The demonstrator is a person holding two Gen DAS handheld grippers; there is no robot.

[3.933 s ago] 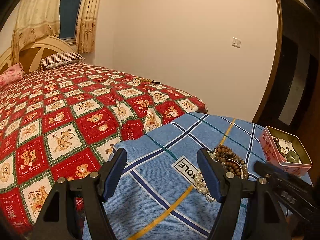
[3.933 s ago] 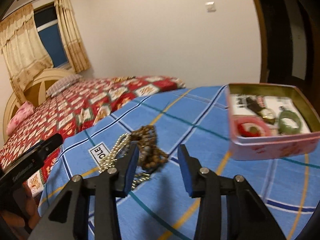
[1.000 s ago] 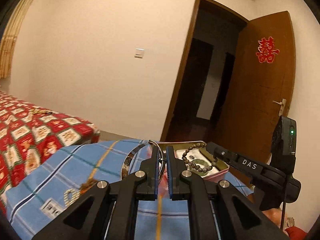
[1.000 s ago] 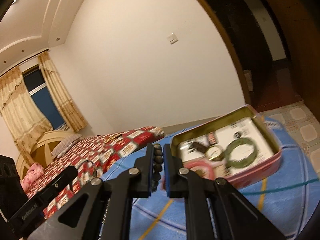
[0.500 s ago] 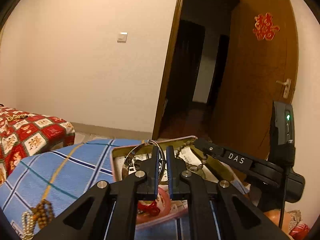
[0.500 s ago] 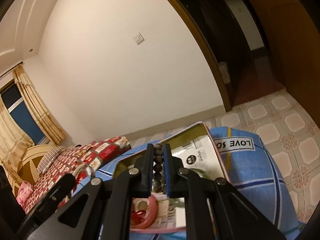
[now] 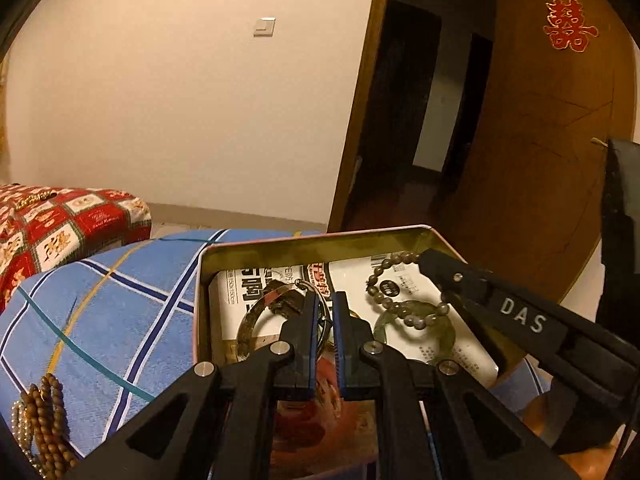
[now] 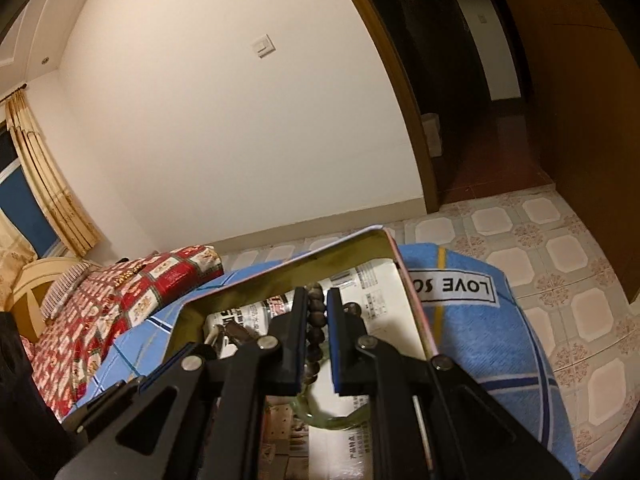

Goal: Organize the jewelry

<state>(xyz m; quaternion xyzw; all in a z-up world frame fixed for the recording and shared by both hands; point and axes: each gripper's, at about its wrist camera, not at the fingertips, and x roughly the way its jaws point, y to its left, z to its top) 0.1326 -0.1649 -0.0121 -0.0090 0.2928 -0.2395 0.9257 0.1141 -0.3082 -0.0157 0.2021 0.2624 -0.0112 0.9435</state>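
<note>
Our left gripper [image 7: 325,312] is pinched on a silver bangle [image 7: 256,316], its fingers nearly together with the thin metal rim caught between the blue pads, and the bangle hangs over the open tin [image 7: 280,245]. Our right gripper [image 8: 318,316] is closed on a brown bead bracelet [image 8: 315,320]; from the left wrist view we see that bracelet [image 7: 390,280] draping from its tip down onto a green jade bangle [image 7: 416,330] lying on the printed paper that lines the tin. Something red sits in the tin's near end, partly hidden behind our left fingers. The tin rests on a blue plaid cloth [image 7: 112,312], and to the left on that cloth lies a heap of wooden beads and pearls [image 7: 40,420]. Beyond are the red patchwork bed [image 7: 60,220] and the open wooden door [image 7: 560,160].
</note>
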